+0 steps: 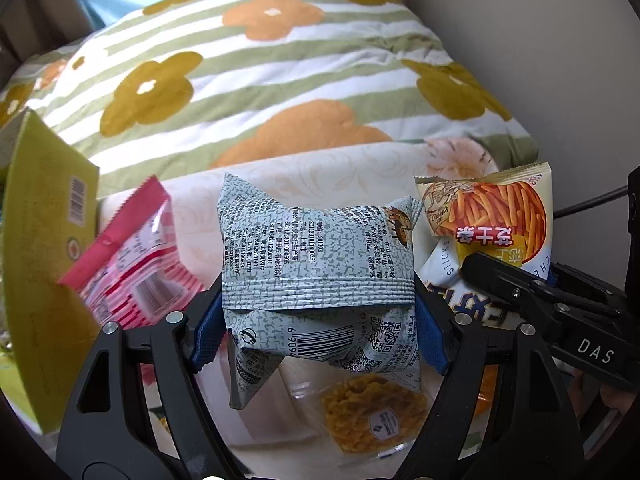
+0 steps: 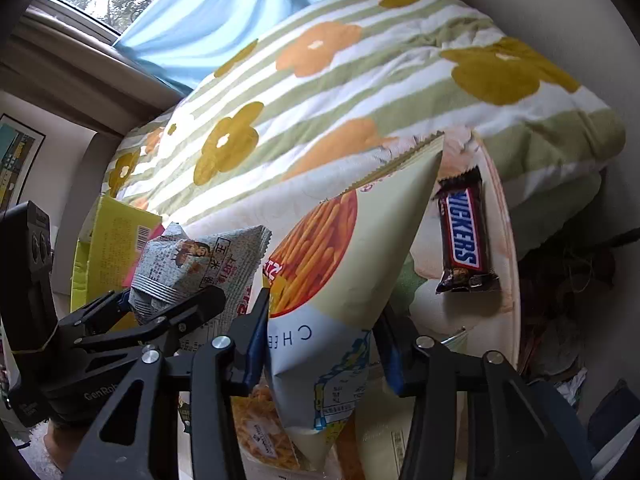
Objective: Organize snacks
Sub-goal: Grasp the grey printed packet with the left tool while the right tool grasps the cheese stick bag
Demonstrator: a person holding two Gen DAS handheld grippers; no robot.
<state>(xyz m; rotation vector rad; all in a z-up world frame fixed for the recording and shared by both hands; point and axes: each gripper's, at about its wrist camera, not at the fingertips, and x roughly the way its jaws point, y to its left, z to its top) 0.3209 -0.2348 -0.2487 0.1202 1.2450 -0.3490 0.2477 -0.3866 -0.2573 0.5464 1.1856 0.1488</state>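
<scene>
My left gripper (image 1: 318, 320) is shut on a grey-green speckled snack bag (image 1: 320, 260), held above the bed; it also shows in the right wrist view (image 2: 188, 268). My right gripper (image 2: 320, 332) is shut on a cheese-sticks bag (image 2: 340, 280) with orange sticks printed on it; it shows at the right of the left wrist view (image 1: 492, 216). A Snickers bar (image 2: 462, 236) lies on the cream sheet to the right. A pink striped packet (image 1: 132, 264) and a clear pack of yellow snacks (image 1: 372, 412) lie below and left.
A yellow-green cardboard box (image 1: 44, 264) stands open at the left, also in the right wrist view (image 2: 116, 240). A flower-patterned striped quilt (image 1: 260, 72) is piled behind. A cream wall (image 1: 540, 60) is at the right. A window with a blue curtain (image 2: 208, 12) is at the back.
</scene>
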